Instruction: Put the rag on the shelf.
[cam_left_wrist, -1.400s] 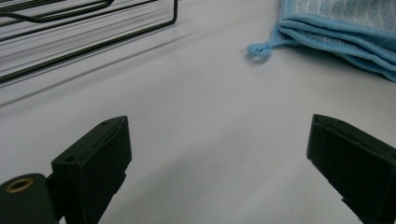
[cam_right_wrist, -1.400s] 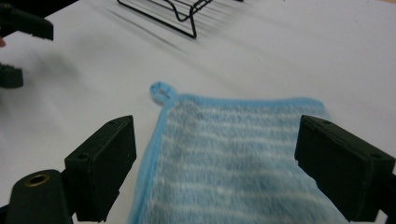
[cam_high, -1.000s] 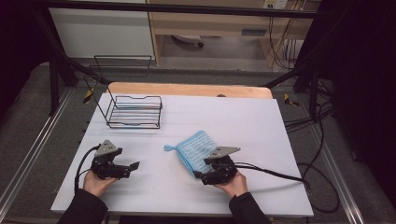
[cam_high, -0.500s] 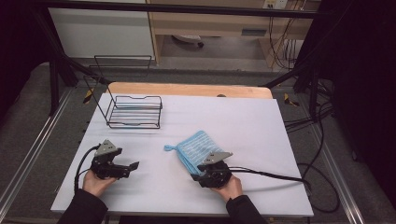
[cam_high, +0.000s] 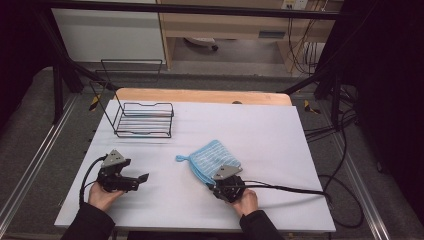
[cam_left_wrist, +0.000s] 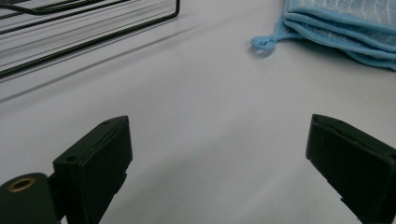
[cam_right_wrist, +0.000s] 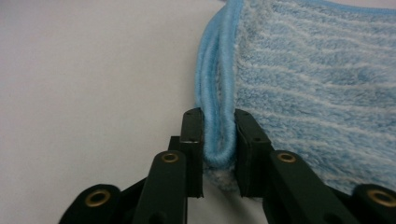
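**A:** High view: right gripper (cam_high: 218, 186) is at the near corner of the folded blue cloth (cam_high: 212, 157); left gripper (cam_high: 141, 179) sits well off to its side.

**B:** Left gripper view: jaws wide apart, nothing held, cloth loop (cam_left_wrist: 262, 43) ahead.

**A:** Right gripper view: jaws pinched on the cloth's edge (cam_right_wrist: 217, 121). Grab's done I'd say, lifting's left.

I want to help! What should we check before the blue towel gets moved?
1. Right gripper pinching the folded blue towel at its edge: ok.
2. Every folded layer caught: cannot tell.
3. Left gripper open, holding nothing: ok.
4. Towel's little loop lying free on the table: ok.
5. Wire basket standing apart from the towel: ok.
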